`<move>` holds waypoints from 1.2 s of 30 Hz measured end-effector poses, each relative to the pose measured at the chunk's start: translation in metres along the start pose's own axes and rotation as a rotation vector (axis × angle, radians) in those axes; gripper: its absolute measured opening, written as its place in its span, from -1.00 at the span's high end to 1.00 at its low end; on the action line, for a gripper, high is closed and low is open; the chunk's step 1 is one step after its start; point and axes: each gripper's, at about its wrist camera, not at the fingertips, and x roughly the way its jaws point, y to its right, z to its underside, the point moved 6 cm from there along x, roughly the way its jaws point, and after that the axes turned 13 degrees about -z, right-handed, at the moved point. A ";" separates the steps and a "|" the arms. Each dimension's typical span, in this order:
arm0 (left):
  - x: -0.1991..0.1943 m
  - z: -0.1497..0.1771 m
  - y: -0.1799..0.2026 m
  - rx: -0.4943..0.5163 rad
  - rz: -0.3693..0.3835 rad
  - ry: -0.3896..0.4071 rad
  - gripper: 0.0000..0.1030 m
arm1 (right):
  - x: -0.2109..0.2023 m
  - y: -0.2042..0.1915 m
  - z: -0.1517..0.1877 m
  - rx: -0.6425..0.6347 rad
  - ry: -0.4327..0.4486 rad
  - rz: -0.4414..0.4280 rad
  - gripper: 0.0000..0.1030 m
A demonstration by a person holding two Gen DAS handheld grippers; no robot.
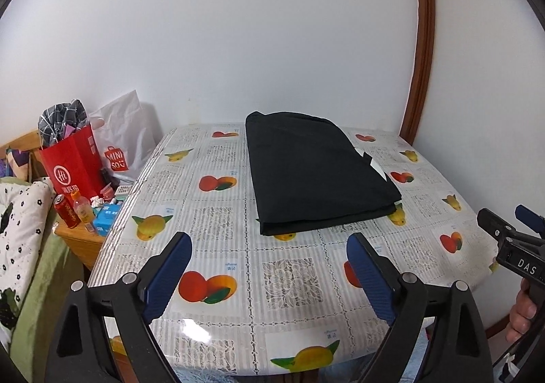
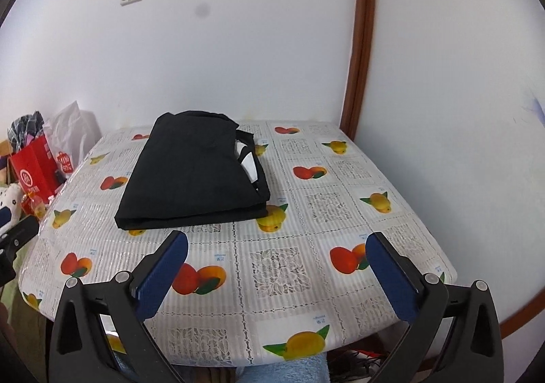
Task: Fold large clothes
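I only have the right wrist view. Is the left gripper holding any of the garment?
Observer: No. The left gripper is open and empty, short of the garment.
Operator: Anything left of the table I might knock?
Observer: A red can and an orange bottle stand on a low cabinet there.
Operator: Where's my right gripper from that side?
Observer: By the table's right edge, open, a hand on its handle.
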 end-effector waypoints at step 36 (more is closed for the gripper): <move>-0.006 0.000 -0.005 -0.008 -0.010 0.011 -0.79 | -0.002 0.002 0.003 -0.010 -0.017 0.028 -0.99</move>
